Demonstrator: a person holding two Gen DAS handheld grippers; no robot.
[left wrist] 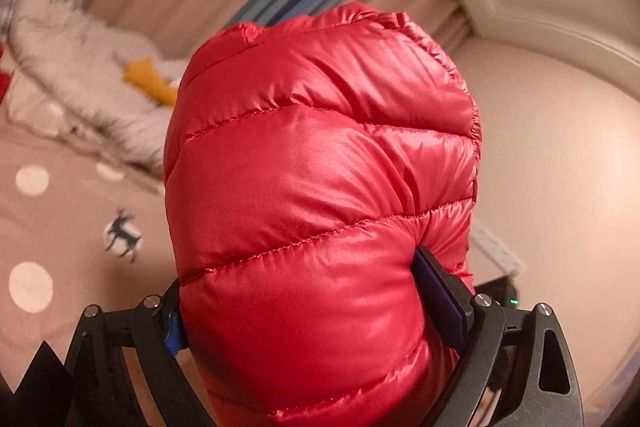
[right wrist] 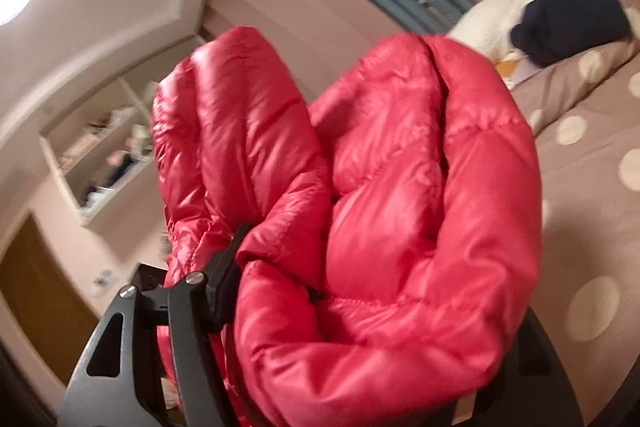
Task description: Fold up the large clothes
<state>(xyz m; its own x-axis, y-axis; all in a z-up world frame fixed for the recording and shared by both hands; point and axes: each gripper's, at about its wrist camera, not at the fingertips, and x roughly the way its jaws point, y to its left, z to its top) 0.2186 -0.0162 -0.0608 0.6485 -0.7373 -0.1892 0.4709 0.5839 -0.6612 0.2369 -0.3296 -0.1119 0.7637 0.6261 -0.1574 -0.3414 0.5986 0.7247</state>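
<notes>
A shiny red quilted down jacket point(left wrist: 320, 187) fills the middle of the left wrist view. My left gripper point(left wrist: 304, 291) is shut on a thick bulge of it, one finger on each side, and holds it up above the bed. In the right wrist view the same red jacket point(right wrist: 400, 207) bunches in two puffy lobes. My right gripper point(right wrist: 340, 307) is shut on it; the left finger point(right wrist: 224, 267) shows, the right finger is hidden under fabric. The view is blurred.
A beige bedspread point(left wrist: 60, 227) with white dots and a deer print lies below. A grey fluffy garment point(left wrist: 80, 87) and a yellow item point(left wrist: 148, 79) lie on it. Pillows and a dark garment point(right wrist: 572, 15) sit at the bed's head. Curtains, a wall shelf point(right wrist: 100, 155) and a door stand around.
</notes>
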